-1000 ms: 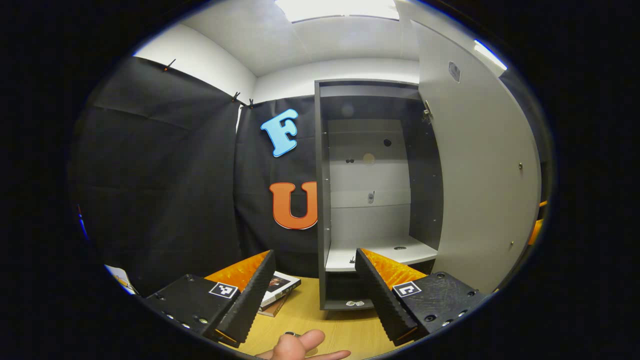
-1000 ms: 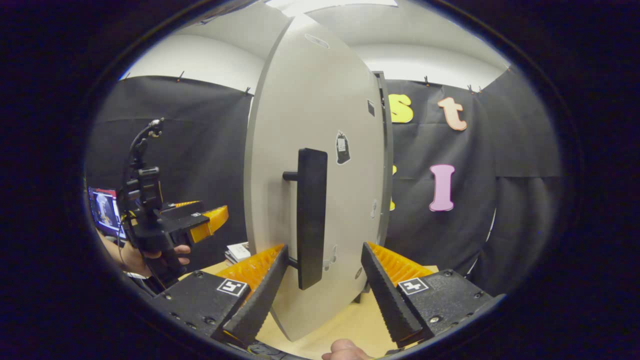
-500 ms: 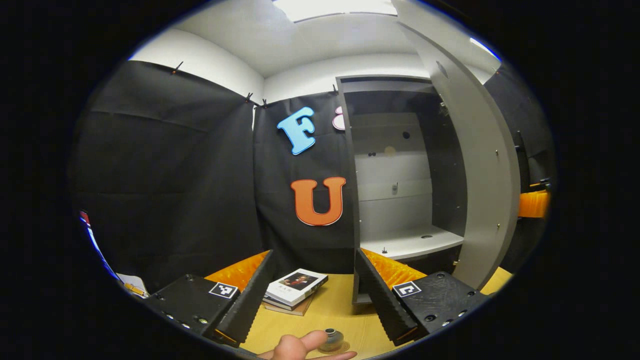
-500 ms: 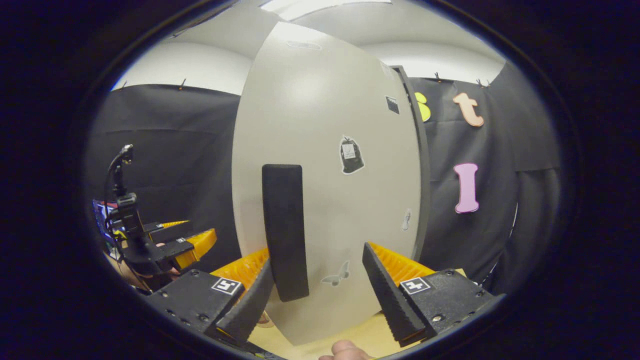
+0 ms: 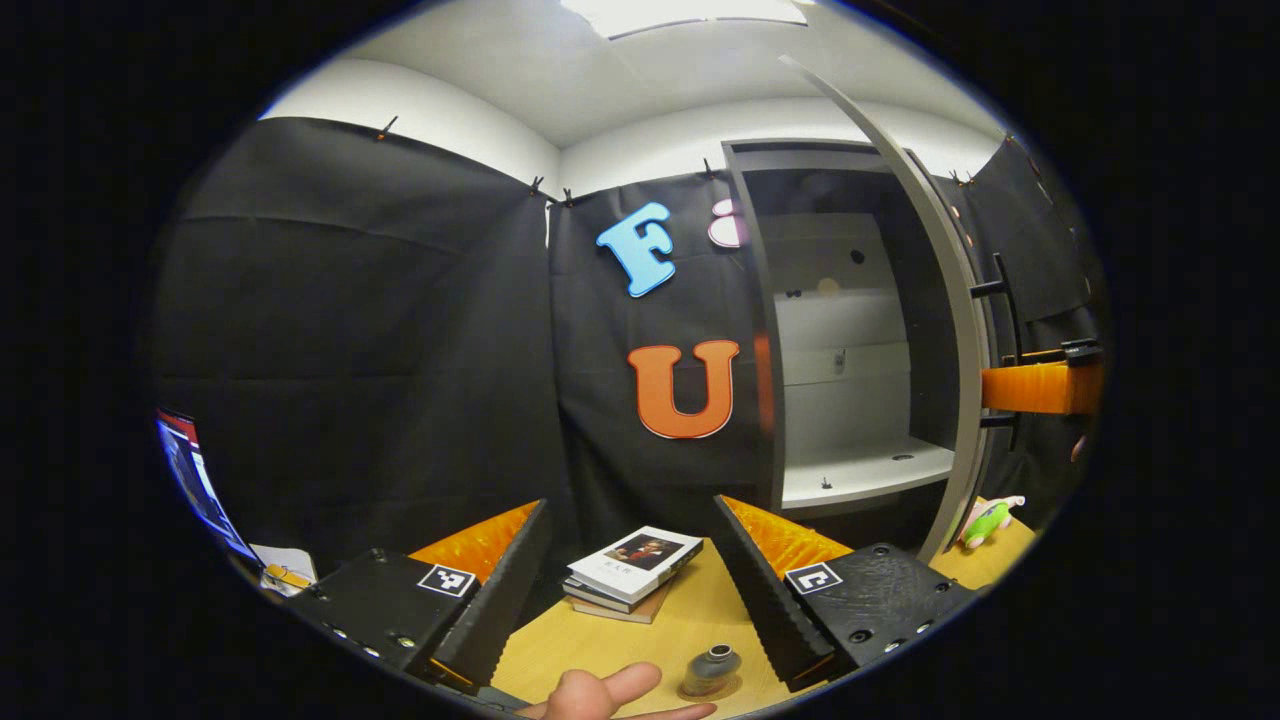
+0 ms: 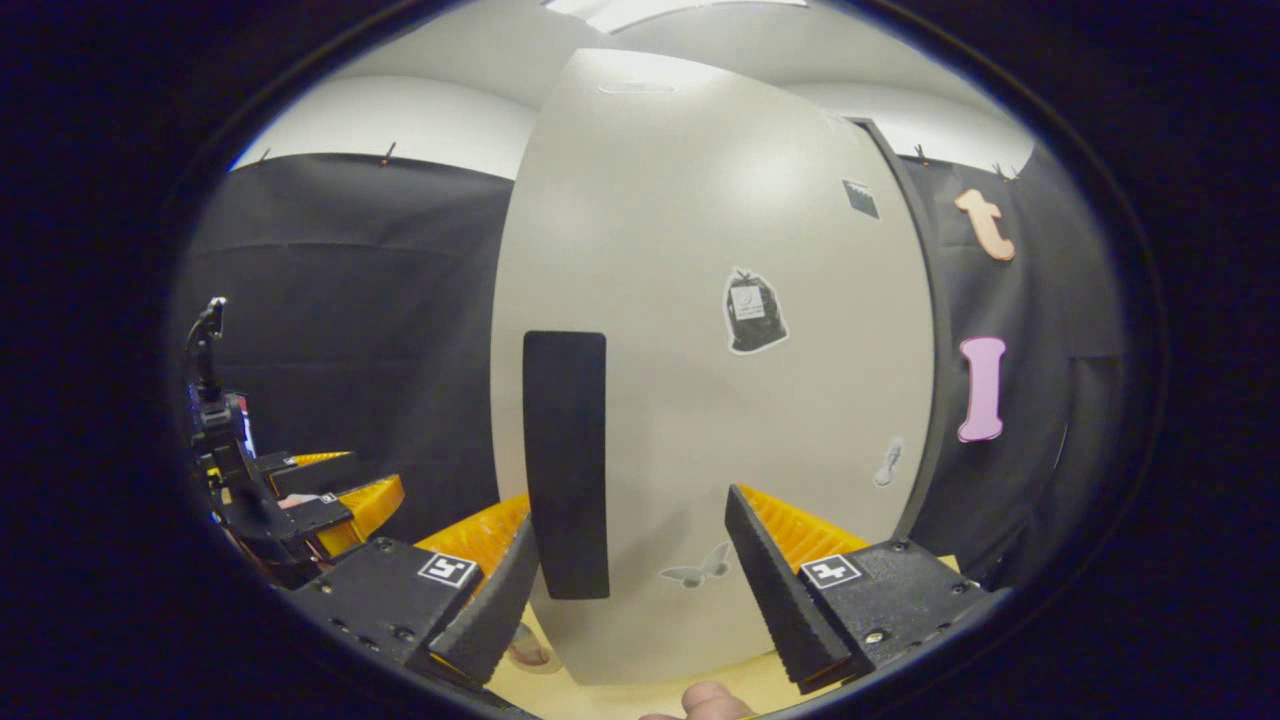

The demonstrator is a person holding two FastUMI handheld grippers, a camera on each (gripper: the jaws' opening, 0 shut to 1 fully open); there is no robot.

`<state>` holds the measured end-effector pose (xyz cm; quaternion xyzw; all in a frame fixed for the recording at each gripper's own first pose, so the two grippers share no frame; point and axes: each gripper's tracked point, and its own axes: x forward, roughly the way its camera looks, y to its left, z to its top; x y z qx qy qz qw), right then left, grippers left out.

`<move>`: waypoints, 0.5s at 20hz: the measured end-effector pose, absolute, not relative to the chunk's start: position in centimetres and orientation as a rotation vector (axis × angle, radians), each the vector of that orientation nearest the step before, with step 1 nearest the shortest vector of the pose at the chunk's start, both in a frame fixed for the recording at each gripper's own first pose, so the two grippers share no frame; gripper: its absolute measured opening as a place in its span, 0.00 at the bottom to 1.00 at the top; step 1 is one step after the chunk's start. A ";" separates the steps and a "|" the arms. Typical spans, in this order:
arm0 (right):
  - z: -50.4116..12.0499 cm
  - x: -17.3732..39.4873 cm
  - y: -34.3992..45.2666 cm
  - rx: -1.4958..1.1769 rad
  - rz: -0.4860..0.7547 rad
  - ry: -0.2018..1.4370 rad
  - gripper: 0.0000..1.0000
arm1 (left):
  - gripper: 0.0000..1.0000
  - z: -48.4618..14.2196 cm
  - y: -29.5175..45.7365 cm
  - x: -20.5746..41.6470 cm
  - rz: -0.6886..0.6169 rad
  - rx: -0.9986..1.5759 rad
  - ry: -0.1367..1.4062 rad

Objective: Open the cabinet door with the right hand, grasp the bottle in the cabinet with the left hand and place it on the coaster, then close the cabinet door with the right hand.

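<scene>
A: We are closing the cabinet door point(image 6: 700, 400). Our right gripper point(image 6: 630, 570) is spread wide, its left finger by the flat matte handle point(image 6: 565, 465); we should push the smooth panel evenly.

B: Agreed. The small rounded bottle point(image 5: 712, 668) sits on its coaster point(image 5: 700, 690) on the wooden worktop point(image 5: 620, 640); our left gripper point(image 5: 630, 580) hangs wide, empty.

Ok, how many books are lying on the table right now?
2: a white-covered book on top, a second book stacked directly beneath it, on the wooden table left of the cabinet. Others may be hidden.
</scene>
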<state>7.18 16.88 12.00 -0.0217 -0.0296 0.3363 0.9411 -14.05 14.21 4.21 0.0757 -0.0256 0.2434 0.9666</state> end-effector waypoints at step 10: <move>12.2 11.5 22.0 -0.066 0.637 -0.094 1.00 | 0.96 2.4 20.4 -18.3 0.652 0.163 -0.001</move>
